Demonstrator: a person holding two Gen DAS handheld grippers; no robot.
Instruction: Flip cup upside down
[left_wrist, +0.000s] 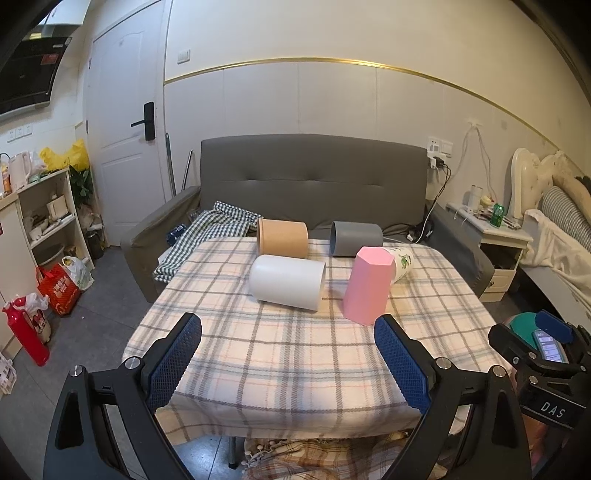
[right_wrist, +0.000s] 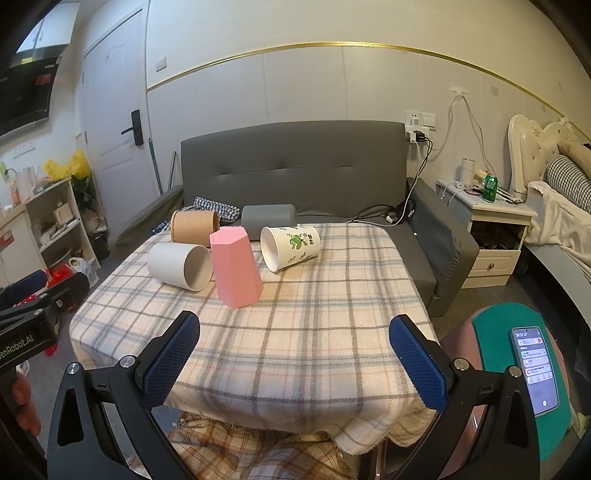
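Observation:
A pink faceted cup (left_wrist: 367, 286) (right_wrist: 236, 267) stands upside down on the plaid tablecloth (left_wrist: 288, 354) (right_wrist: 295, 332). Around it lie cups on their sides: a white cup (left_wrist: 286, 282) (right_wrist: 179, 264), a brown cup (left_wrist: 282, 238) (right_wrist: 195, 227), a grey cup (left_wrist: 355, 238) (right_wrist: 269, 219) and a white cup with green print (left_wrist: 402, 262) (right_wrist: 290, 247). My left gripper (left_wrist: 288, 365) is open and empty above the near table edge. My right gripper (right_wrist: 294, 363) is open and empty, also near the front edge.
A grey sofa (left_wrist: 314, 181) (right_wrist: 295, 166) stands behind the table with a checked cloth (left_wrist: 207, 230) on it. A nightstand (right_wrist: 487, 225) and bed are at the right, shelves (left_wrist: 48, 218) and bags at the left. A phone (right_wrist: 535, 369) lies on a green-topped stool.

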